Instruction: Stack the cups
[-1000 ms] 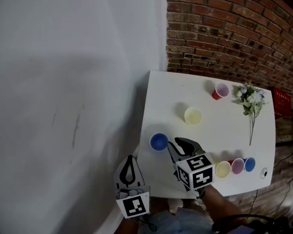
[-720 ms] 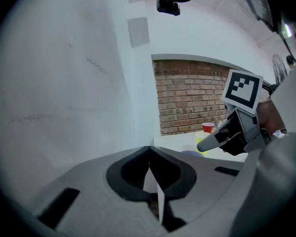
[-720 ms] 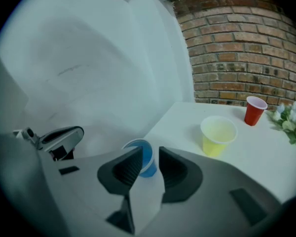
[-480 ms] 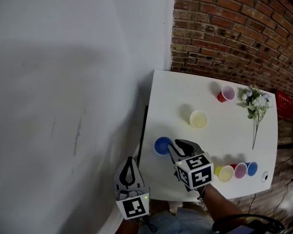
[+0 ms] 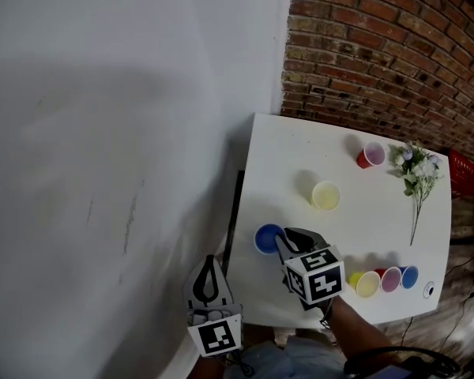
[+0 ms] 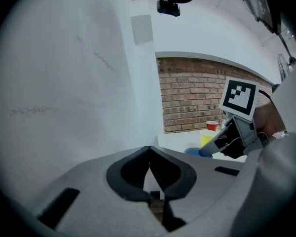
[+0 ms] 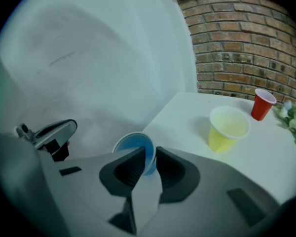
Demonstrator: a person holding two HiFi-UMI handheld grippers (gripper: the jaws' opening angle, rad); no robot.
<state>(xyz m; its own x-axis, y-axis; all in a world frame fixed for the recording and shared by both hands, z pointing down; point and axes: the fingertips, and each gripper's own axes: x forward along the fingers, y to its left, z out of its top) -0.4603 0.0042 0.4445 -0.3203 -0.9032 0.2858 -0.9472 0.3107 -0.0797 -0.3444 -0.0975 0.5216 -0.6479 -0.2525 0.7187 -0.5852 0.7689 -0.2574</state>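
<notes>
"So, where's the blue cup?"
"On the white surface, by its near left edge — its wall stands between the jaws of the right tool, which have just been closing; a gap shows, no pinch yet."
"And the left tool?"
"Clenched on nothing — off beside the surface."

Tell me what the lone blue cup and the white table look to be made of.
Blue cup: probably thin plastic, going by its smooth, even colour and thin pale rim; coated paper is possible. Table: a smooth, matte white top, perhaps laminate or painted board; the pictures leave that open.
</notes>
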